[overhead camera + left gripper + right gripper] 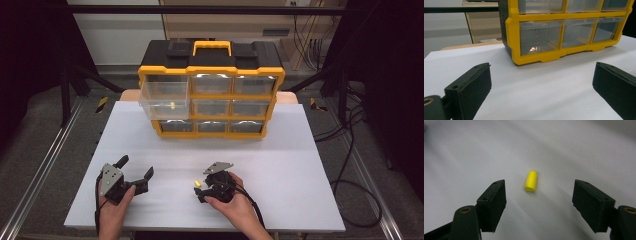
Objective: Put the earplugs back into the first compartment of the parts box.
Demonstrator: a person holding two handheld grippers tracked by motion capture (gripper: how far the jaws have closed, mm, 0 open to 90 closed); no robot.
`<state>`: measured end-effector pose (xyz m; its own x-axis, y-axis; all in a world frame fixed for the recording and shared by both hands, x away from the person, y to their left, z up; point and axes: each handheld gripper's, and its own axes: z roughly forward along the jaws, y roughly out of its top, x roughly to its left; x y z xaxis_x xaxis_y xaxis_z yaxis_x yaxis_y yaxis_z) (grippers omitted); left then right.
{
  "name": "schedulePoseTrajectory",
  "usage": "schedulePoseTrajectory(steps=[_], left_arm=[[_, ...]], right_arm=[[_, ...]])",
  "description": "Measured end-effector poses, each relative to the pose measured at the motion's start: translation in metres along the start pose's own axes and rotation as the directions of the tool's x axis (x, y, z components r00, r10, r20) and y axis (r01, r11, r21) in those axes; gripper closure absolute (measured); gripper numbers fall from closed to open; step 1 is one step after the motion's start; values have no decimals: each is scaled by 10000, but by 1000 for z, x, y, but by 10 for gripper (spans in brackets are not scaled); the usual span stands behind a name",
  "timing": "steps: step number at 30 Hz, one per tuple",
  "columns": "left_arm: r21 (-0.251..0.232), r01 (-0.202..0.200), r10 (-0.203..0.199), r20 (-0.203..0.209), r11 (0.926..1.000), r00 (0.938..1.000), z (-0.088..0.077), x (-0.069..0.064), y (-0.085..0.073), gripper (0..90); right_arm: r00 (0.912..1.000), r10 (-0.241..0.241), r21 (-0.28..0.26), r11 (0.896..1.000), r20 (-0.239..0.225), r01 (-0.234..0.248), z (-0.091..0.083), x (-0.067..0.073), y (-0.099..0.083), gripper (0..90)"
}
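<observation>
The right gripper [539, 203] hangs low over the white table [280, 165], its two black jaws spread and pinching nothing, with a small yellow cylinder [531, 181] lying on the bare surface just beyond the fingertips and roughly centred in the gap between them. In the right gripper view the cylinder rests on its side, its long axis running nearly straight away from the jaws with only a slight lean, so the pads stand on either side of its rounded flanks rather than its flat ends. Neither pad touches it; table shows on both sides.

In the high view the same yellow cylinder [198, 183] sits at the near edge of the table, just beside the right gripper [202, 190] and on its left, between the person's two hands. The left gripper [135, 172] rests farther off, its jaws also spread wide and empty, and in the left gripper view it looks towards the yellow-and-black drawer organizer [564, 37]. The right hand [235, 200] is plainly the nearer of the two to the piece.

Beyond, the organizer [212, 90] stands at the far side of the table, its top-left clear drawer [164, 97] pulled out, with another small yellow piece [171, 105] visible inside. A short advance and a squeeze across the cylinder's width looks like what the pick-up calls for.
</observation>
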<state>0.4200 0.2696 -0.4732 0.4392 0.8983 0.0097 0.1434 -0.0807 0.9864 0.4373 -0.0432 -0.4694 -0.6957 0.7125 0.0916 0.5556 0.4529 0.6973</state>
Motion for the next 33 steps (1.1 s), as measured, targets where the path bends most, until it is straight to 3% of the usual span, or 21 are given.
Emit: schedulePoseTrajectory(steps=[17,26,33], left_arm=[[25,-15,15,25,10000,10000,0,0,0,19],[5,19,-19,1,10000,10000,1,0,0,19],[6,8,-8,18,10000,10000,1,0,0,19]], right_arm=[[9995,273,251,9993,-127,-270,4,-1,3,392],[9981,592,-33,9982,-176,-593,4,-4,4,454],[9983,504,-73,9987,-279,-506,7,-6,5,512]])
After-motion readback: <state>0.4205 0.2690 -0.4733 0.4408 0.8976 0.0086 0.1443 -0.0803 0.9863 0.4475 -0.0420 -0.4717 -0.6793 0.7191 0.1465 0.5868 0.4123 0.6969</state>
